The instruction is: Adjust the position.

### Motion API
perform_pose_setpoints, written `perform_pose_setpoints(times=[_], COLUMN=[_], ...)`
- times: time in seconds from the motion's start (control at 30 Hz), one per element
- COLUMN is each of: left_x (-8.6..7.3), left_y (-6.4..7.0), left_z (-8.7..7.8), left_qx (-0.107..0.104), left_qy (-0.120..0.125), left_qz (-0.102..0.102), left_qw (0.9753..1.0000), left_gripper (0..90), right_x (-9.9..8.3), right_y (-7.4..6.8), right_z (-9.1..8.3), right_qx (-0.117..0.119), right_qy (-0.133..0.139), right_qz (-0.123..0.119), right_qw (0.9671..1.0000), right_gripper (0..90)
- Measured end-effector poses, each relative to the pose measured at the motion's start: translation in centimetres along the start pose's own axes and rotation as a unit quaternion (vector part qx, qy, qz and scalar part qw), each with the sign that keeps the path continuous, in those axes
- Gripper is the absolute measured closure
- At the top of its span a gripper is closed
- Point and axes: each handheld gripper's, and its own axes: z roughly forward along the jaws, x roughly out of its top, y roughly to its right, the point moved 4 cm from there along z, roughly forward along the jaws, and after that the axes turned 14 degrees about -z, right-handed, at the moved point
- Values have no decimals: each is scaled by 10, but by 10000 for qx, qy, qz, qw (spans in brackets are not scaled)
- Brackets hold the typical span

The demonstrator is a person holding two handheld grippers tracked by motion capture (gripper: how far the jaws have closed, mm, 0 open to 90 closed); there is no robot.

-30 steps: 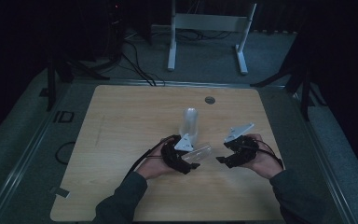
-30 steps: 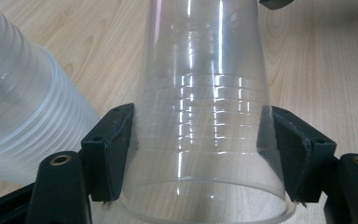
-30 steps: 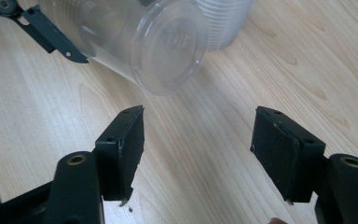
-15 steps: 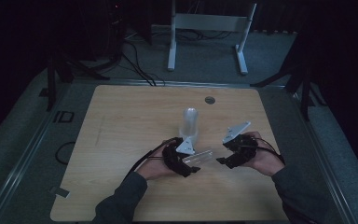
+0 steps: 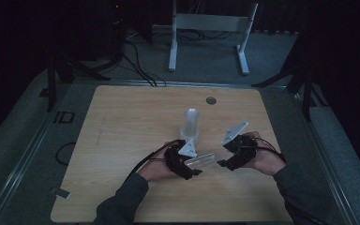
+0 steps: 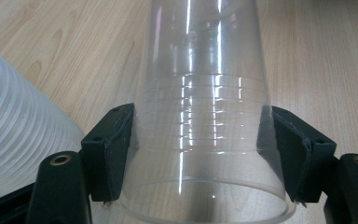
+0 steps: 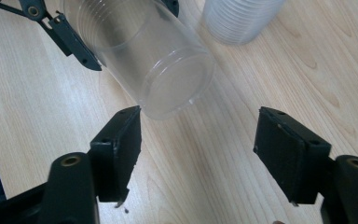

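My left gripper point(image 5: 193, 164) is shut on a clear plastic cup point(image 5: 205, 160) that lies sideways just above the table, its base toward the right hand. In the left gripper view both jaws press the cup point(image 6: 205, 116) near its rim, around my left gripper point(image 6: 203, 154). My right gripper point(image 5: 226, 161) is open a short way from the cup's base. The right gripper view shows the cup point(image 7: 144, 51) ahead of and to the left of my right gripper point(image 7: 198, 149), with nothing between the jaws. An upturned stack of clear cups point(image 5: 191, 123) stands just behind the left hand.
The wooden table point(image 5: 122, 122) has a small round grommet point(image 5: 210, 100) near its far edge. The cup stack point(image 6: 18, 140) sits close to the left jaw, and the stack point(image 7: 237, 16) lies beyond the held cup. A white metal stand point(image 5: 206, 23) is on the floor behind.
The left gripper has carried the cup slightly lower and toward the near edge, closer to the right gripper. The right hand has shifted only a little.
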Motion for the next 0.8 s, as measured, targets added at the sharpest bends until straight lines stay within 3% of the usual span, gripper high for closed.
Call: perform_pose_setpoints(times=[0.8], left_x=[2], left_y=[7], left_z=[1], left_qx=[-88], left_qy=[-90], left_qz=[203], left_qw=[9997], left_gripper=[289], right_x=[12], right_y=[-6], right_z=[7], right_qx=[293], right_qy=[-158], right_qz=[-335], right_qw=[9989], right_gripper=[266])
